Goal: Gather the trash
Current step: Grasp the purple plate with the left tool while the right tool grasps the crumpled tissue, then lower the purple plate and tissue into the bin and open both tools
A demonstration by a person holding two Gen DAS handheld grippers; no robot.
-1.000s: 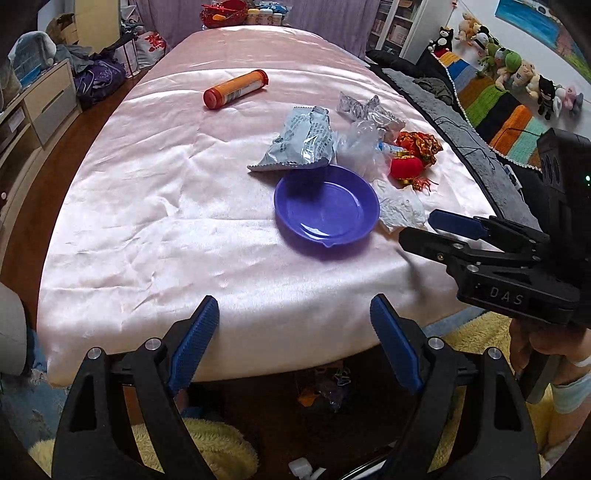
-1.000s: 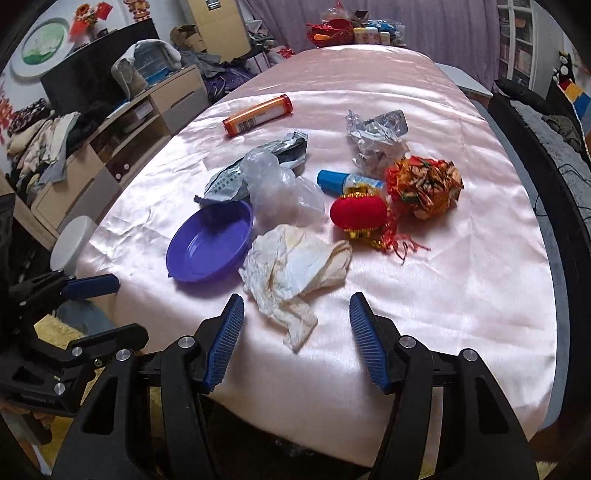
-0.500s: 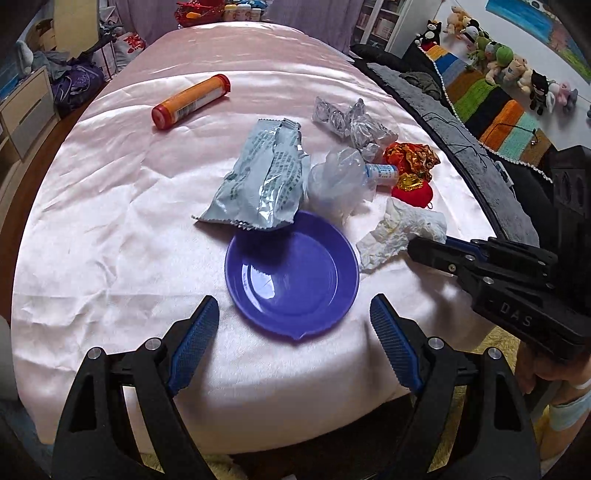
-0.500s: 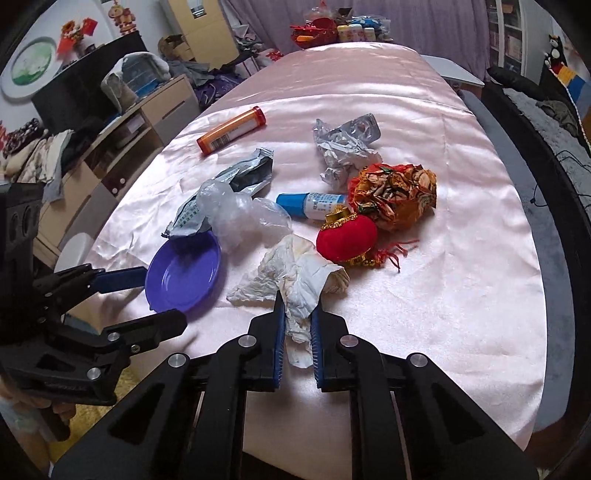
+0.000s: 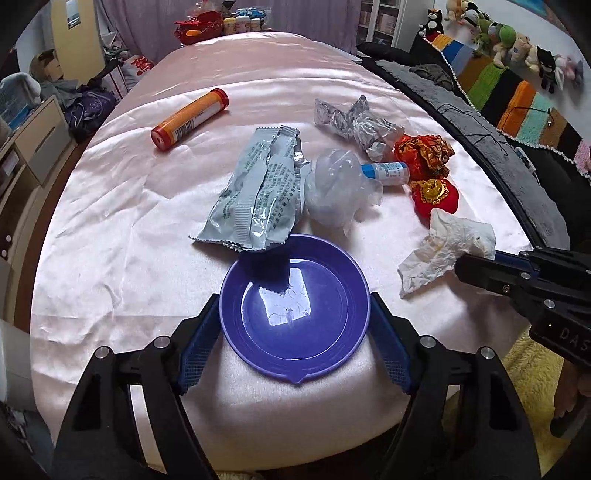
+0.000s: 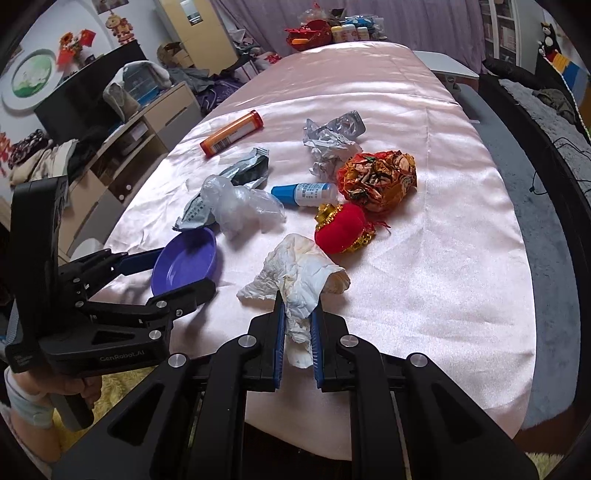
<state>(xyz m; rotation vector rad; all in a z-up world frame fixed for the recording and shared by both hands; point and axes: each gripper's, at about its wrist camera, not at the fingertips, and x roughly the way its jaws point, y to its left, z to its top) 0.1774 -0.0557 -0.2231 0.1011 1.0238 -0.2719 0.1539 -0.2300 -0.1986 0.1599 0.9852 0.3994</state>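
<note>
The left tongs [image 5: 295, 339] are closing around a purple plate [image 5: 295, 302] sitting on the pink worktop [image 5: 110, 221]. The right tongs [image 5: 480, 269] are pinching a crumpled white tissue [image 5: 450, 247]. A silver wrapper [image 5: 258, 192] is lying just behind the plate.

Row of small plush toys [image 5: 513, 40] on ledge above striped crochet blanket [image 5: 517, 99], far right. Wooden drawer unit [image 6: 147, 136] left of table w/ clothes heaped nearby. Red basket [image 6: 314, 31] and small jars [image 6: 351, 33] at pink satin tablecloth's [image 6: 424, 258] far end.
</note>
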